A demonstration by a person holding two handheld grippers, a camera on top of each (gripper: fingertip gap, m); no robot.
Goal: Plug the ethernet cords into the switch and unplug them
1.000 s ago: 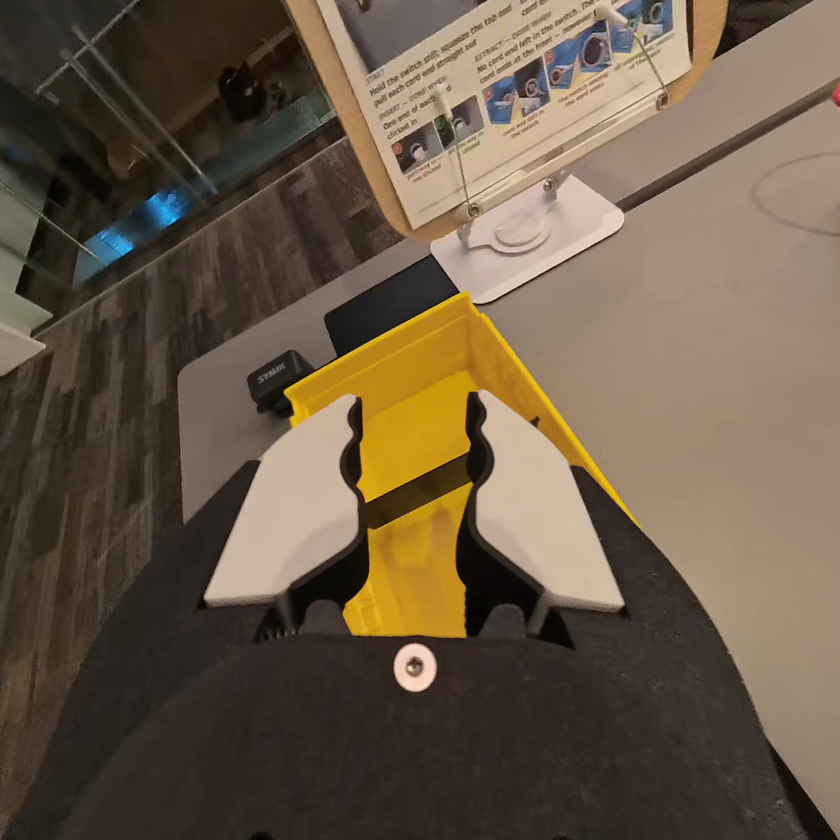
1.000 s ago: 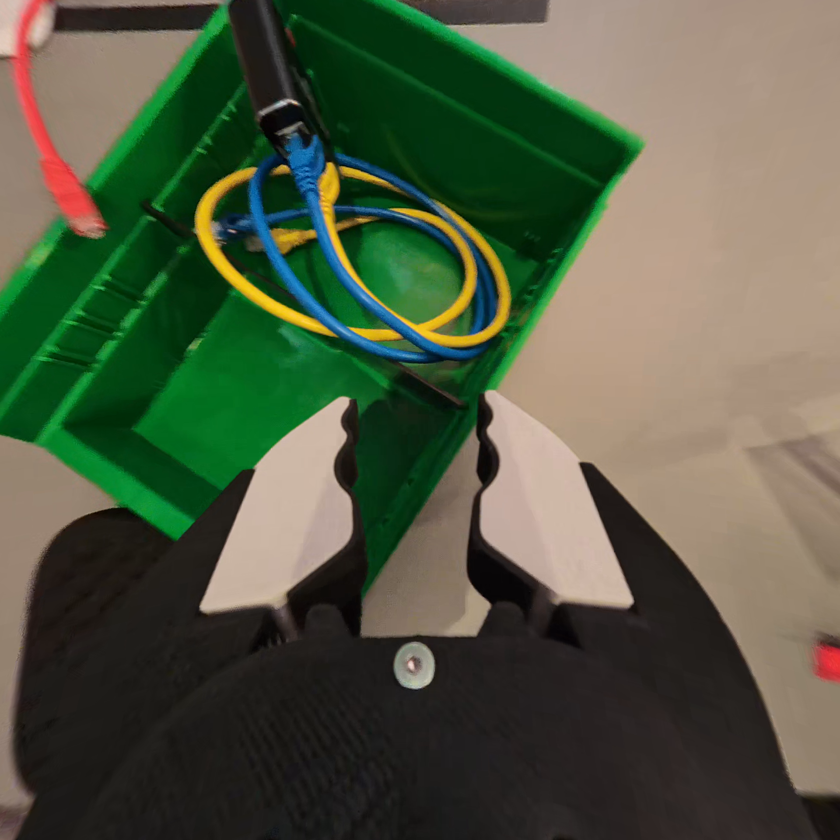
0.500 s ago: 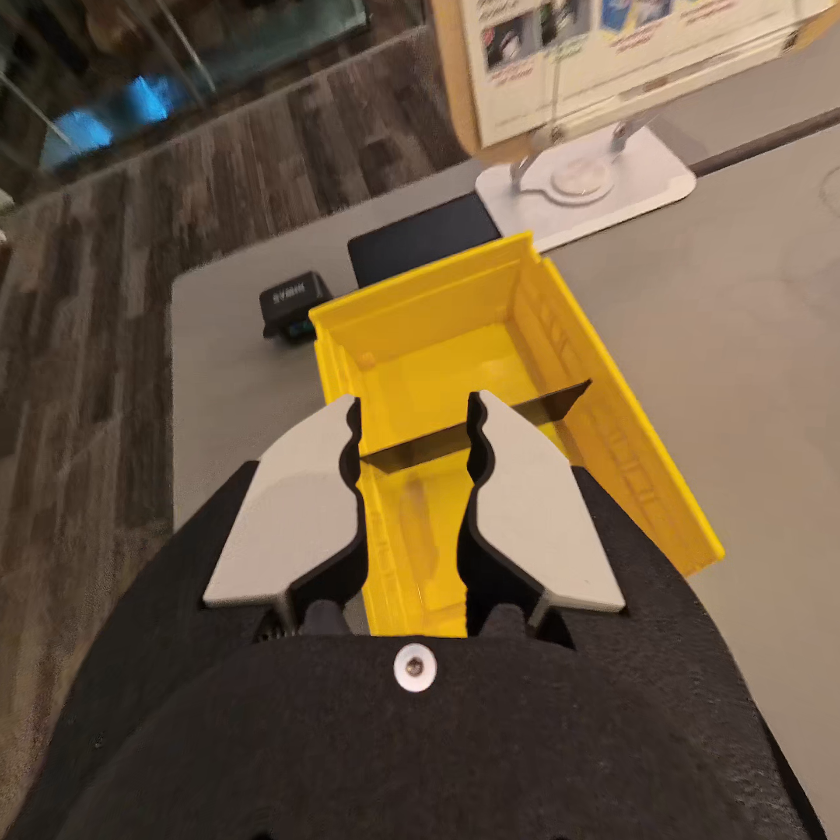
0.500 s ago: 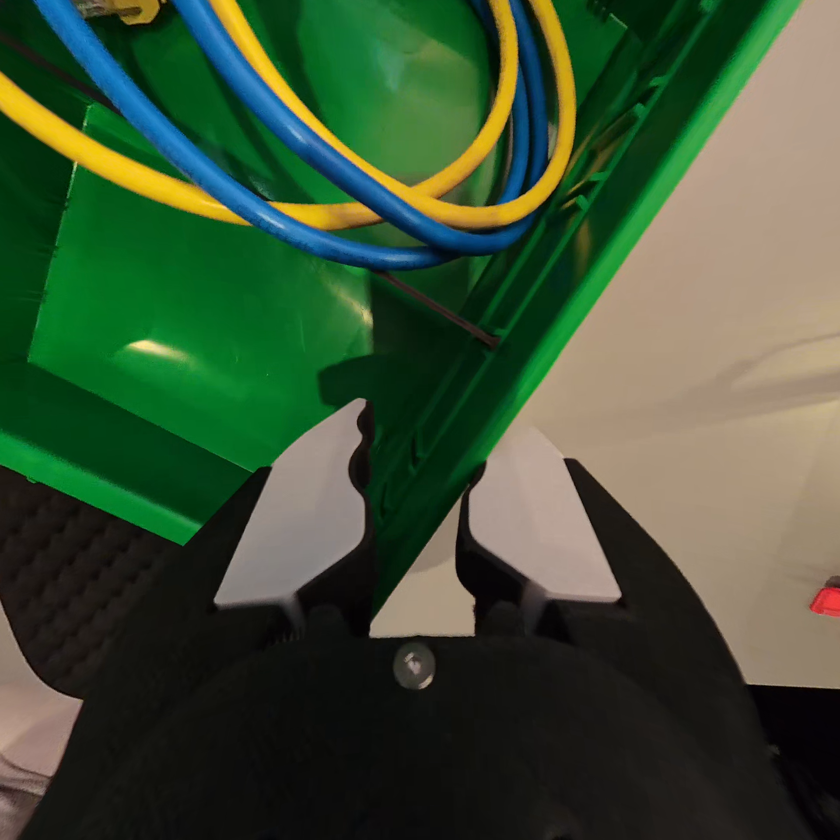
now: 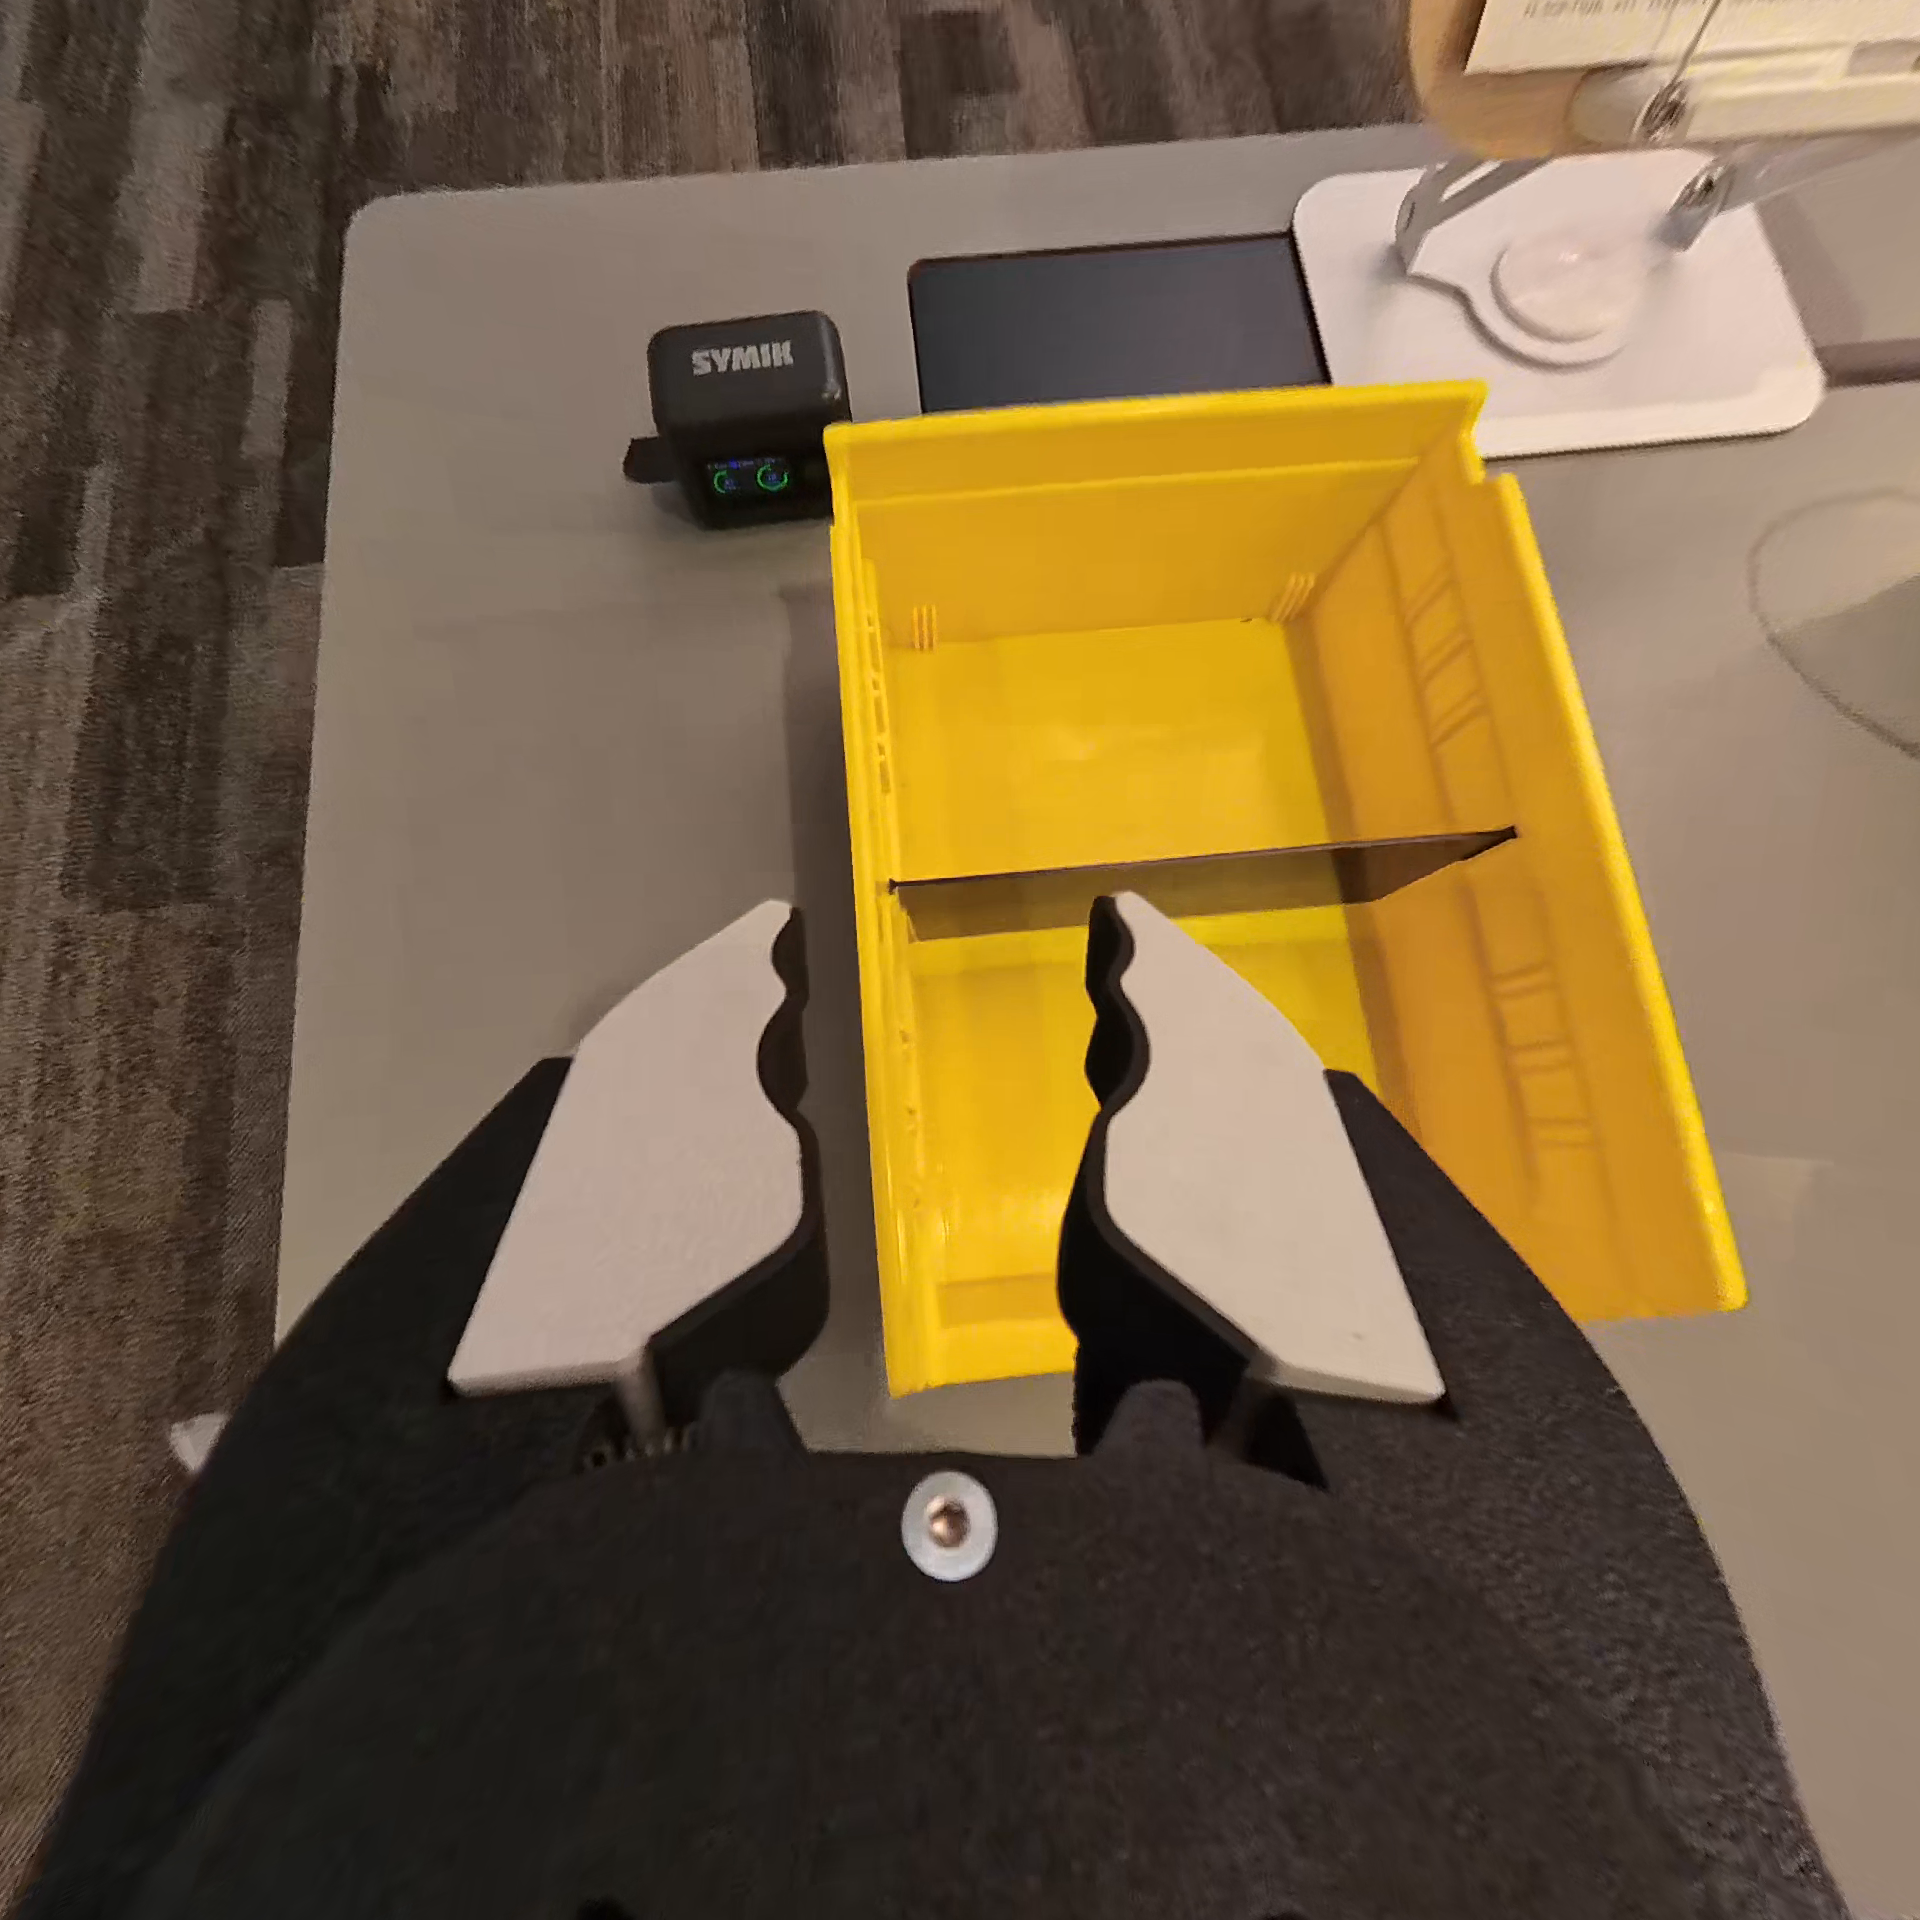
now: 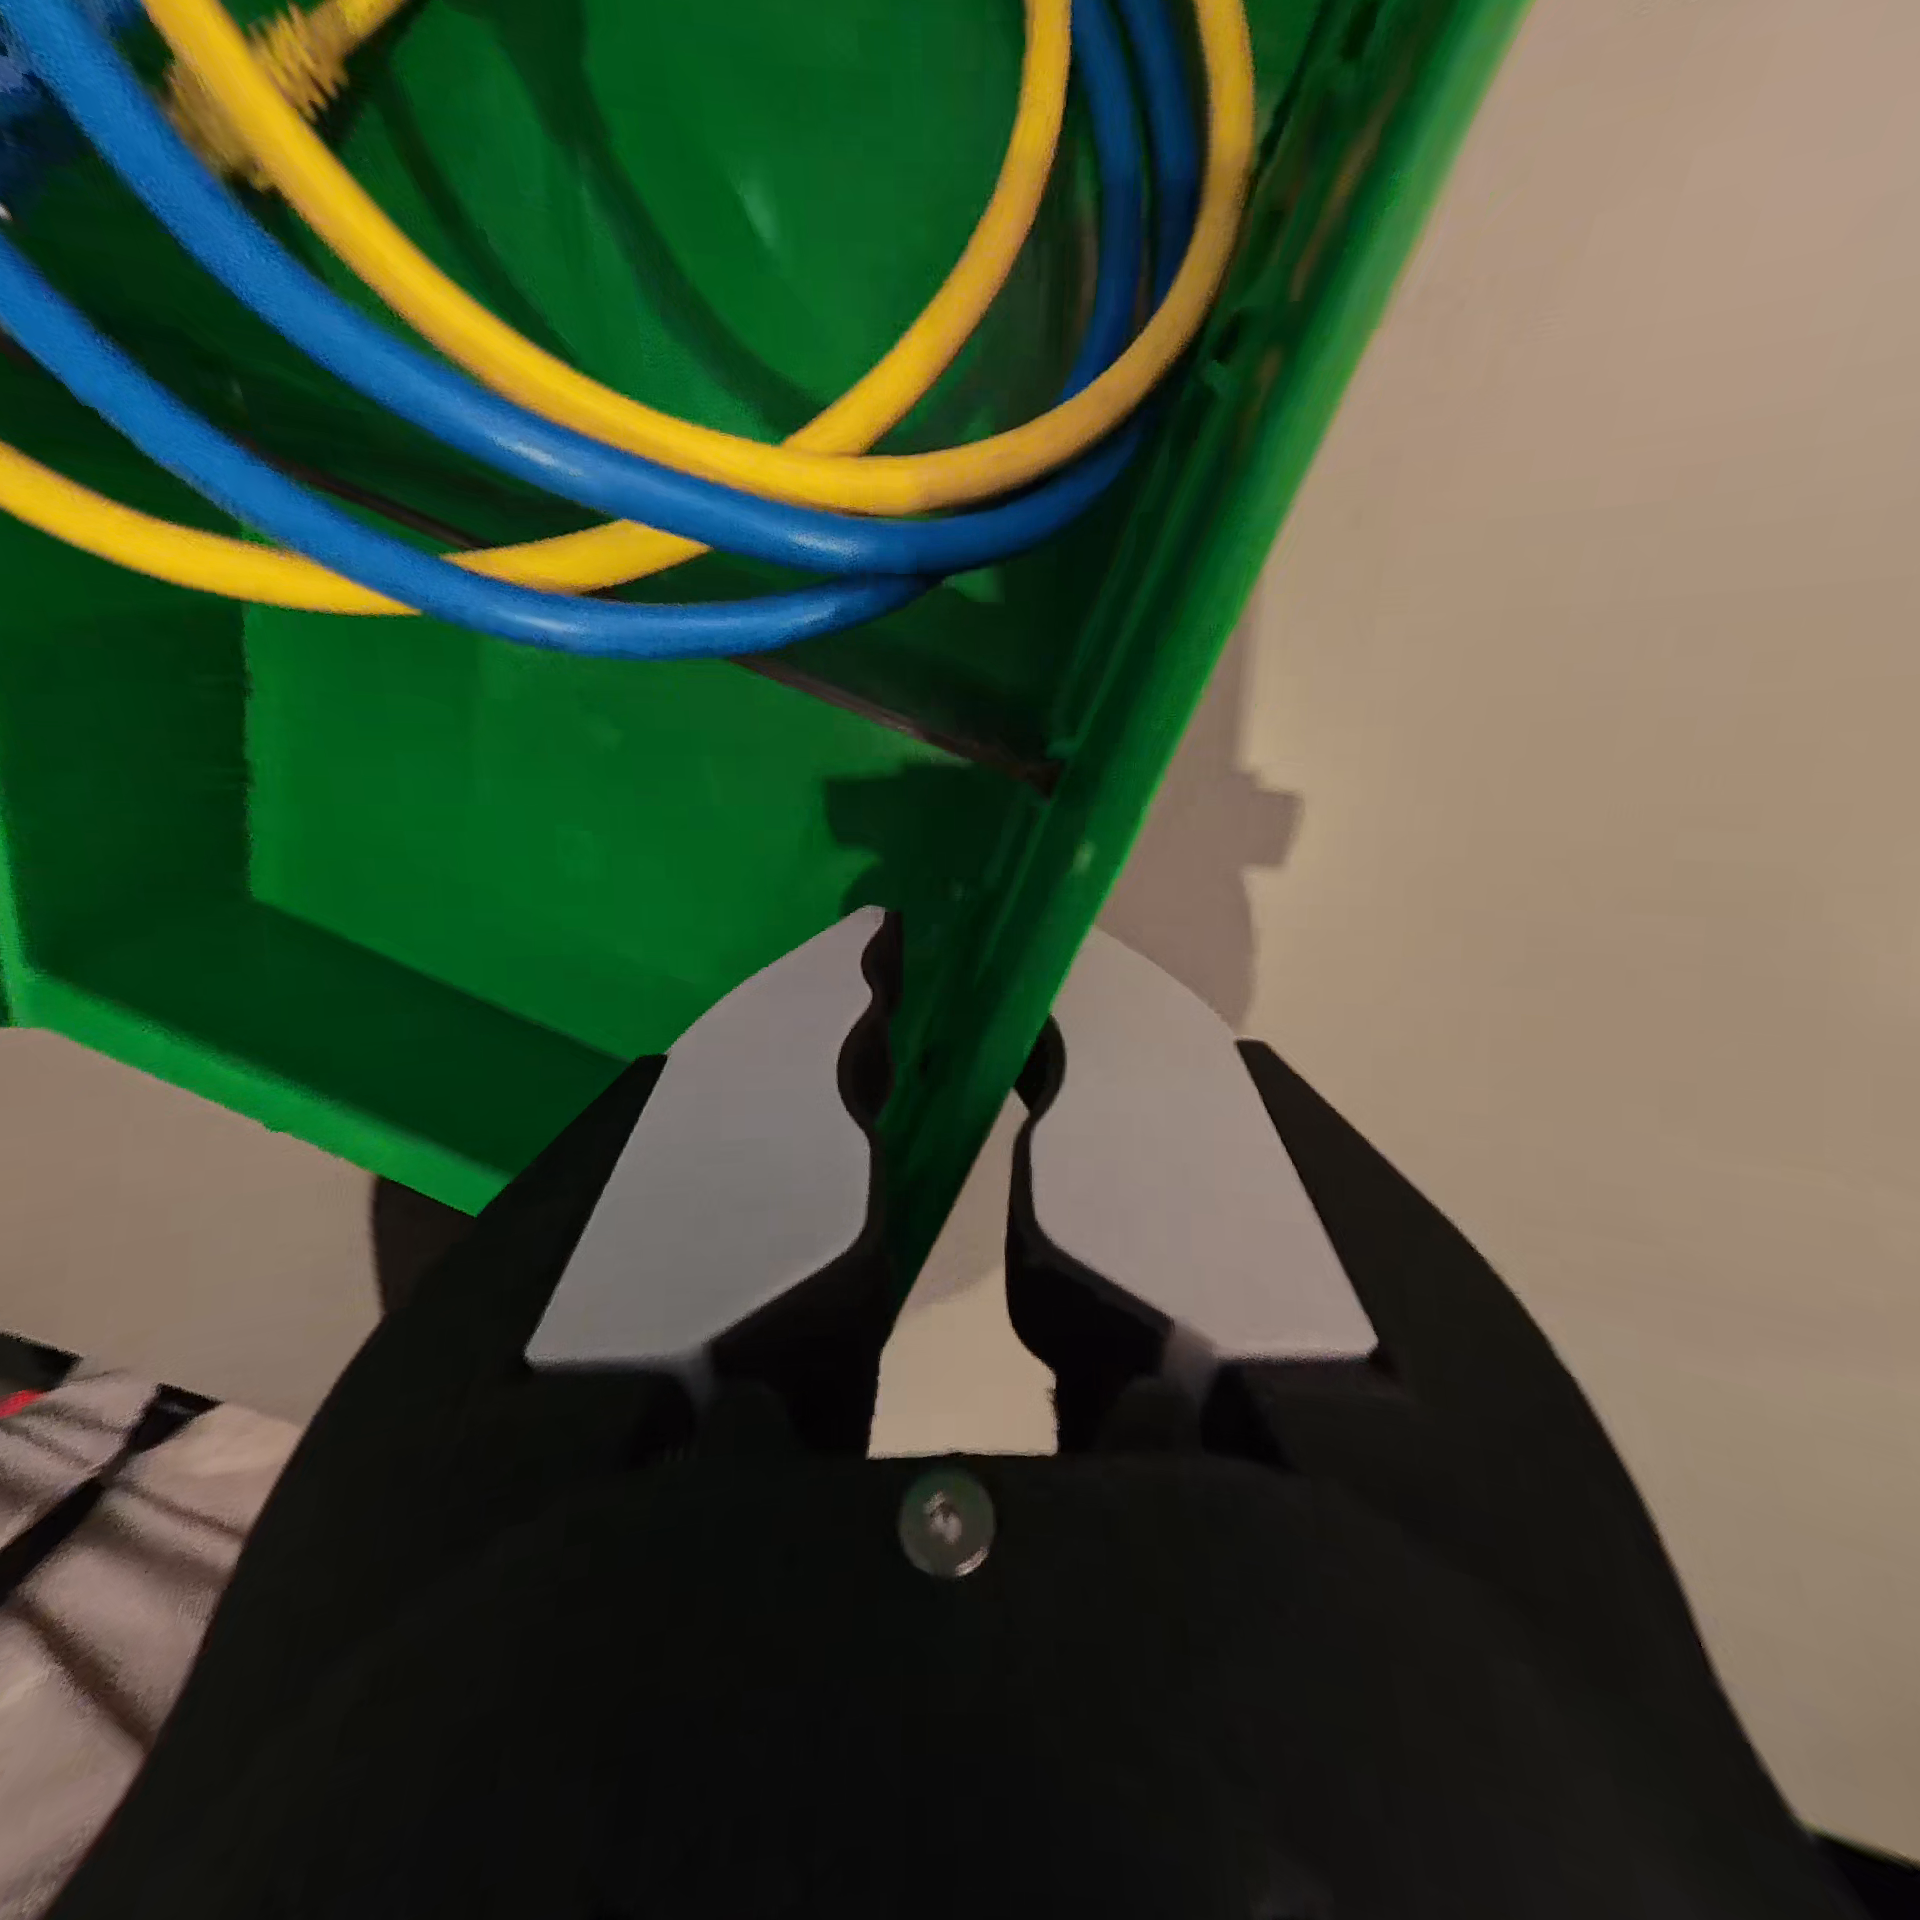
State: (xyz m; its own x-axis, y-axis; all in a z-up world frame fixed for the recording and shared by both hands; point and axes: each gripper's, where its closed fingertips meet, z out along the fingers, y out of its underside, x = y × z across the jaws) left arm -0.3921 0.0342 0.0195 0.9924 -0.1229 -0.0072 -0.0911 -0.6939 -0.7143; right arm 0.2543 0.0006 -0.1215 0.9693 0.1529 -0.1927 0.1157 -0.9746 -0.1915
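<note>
In the right wrist view, a green bin [image 6: 520, 852] holds coiled blue [image 6: 623, 488] and yellow [image 6: 935, 478] ethernet cords, and a yellow plug [image 6: 260, 94] shows at the top left. My right gripper [image 6: 982, 935] is shut on the bin's right wall [image 6: 1143, 675], one pad inside and one outside. The switch is out of frame. In the left wrist view, an empty yellow bin [image 5: 1143, 426] with a dark divider [image 5: 1195, 862] sits on the grey table [image 5: 571, 779]. My left gripper [image 5: 940, 914] is open and straddles the bin's left wall [image 5: 873, 1039] without touching it.
Behind the yellow bin are a small black box with green lights [image 5: 743, 416], a dark flat pad [image 5: 1112, 322] and the white base of a document stand [image 5: 1558, 322]. The table's left edge drops to dark carpet [image 5: 156, 727]. Grey fabric [image 6: 104, 1455] shows at the lower left. Spacing between my two grippers at the tips: around 65 cm.
My right gripper moved down onto the green bin's right wall and closed on it. My left gripper tilted down, shifted left over the yellow bin's left wall and opened slightly.
</note>
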